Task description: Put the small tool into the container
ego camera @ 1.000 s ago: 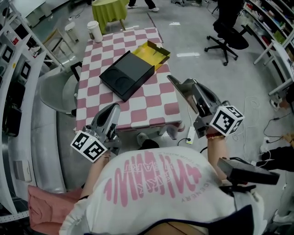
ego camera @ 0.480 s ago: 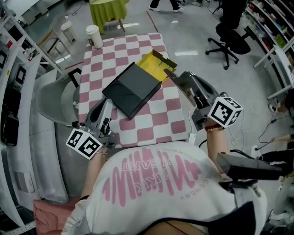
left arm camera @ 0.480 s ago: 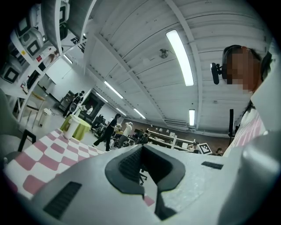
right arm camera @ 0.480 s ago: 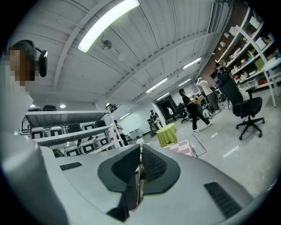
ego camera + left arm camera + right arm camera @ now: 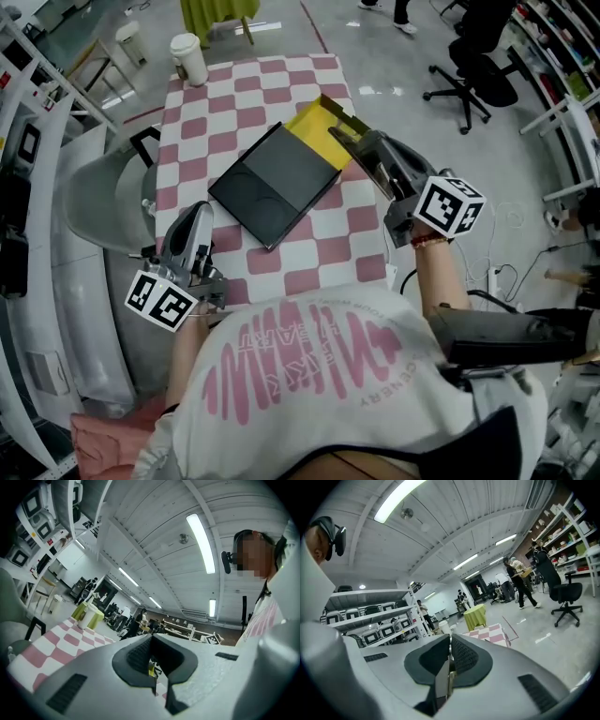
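On the pink-and-white checked table (image 5: pixel 234 103) a flat black case (image 5: pixel 274 183) lies askew. An open yellow box (image 5: pixel 323 131), the container, sits against the case's far right edge. We cannot tell whether the case overlaps it. At the table's far left corner stands a paper cup (image 5: pixel 187 58).

We hold the left gripper (image 5: pixel 195 216) over the near left part of the table, its nose close to the case's left corner. In the left gripper view its ribbed pads (image 5: pixel 138 656) are drawn together, leaving only a thin slit of background between them, and nothing is gripped.

We hold the right gripper (image 5: pixel 339 139) on the table's right side, its tips over the yellow box's right flap as the head view shows it. How high above the box they are we cannot judge. In the right gripper view its pads (image 5: pixel 464 656) are pressed flat against each other, and we see nothing held.

We cannot make out the small tool in any view.

An office chair (image 5: pixel 473 70) stands on the floor, well to the right of the table.
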Available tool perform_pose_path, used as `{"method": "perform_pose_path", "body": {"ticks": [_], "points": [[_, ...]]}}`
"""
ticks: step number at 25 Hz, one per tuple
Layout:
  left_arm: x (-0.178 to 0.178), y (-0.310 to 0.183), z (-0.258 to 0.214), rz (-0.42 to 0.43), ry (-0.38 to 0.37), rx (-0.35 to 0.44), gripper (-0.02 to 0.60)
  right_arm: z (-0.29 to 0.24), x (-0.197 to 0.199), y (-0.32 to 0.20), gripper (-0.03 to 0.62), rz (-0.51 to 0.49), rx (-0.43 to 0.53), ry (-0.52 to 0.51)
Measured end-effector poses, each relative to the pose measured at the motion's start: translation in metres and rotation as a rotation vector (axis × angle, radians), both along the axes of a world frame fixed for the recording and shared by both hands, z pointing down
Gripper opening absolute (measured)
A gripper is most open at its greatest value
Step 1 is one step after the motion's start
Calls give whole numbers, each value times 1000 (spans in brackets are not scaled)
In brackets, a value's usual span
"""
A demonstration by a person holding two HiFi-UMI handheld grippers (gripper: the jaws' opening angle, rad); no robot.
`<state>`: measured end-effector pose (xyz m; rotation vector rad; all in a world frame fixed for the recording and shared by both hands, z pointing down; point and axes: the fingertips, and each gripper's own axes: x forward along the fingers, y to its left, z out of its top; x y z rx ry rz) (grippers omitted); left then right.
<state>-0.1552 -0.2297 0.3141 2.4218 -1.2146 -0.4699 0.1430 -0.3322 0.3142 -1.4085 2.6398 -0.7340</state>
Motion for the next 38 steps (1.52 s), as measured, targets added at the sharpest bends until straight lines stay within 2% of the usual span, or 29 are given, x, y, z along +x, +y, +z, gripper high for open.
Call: {"method": "perform_pose_path", "body": {"ticks": [8,13,18,23,28,38], "points": [[-15,-8,38,-9,-11,-80,8,47,-25,-51,17,-40,-77,72],[-32,-15,57,-60,7,-127,8,73,-29,-80,17,-37,-119,117],[-40,-25,65,-74,10,-146,8,97,-35,-105,17,-37,-175,132],[-42,-27,84,-83,35,-199,8,122,-43,-127,17,-57,-230,195],[-42,-33,105,-73,38,-249,8,143,-52,-147,17,-74,-250,229],[-52,-41,124,-89,28,-286,8,170,-65,-166,18,-107,-291,256]]}}
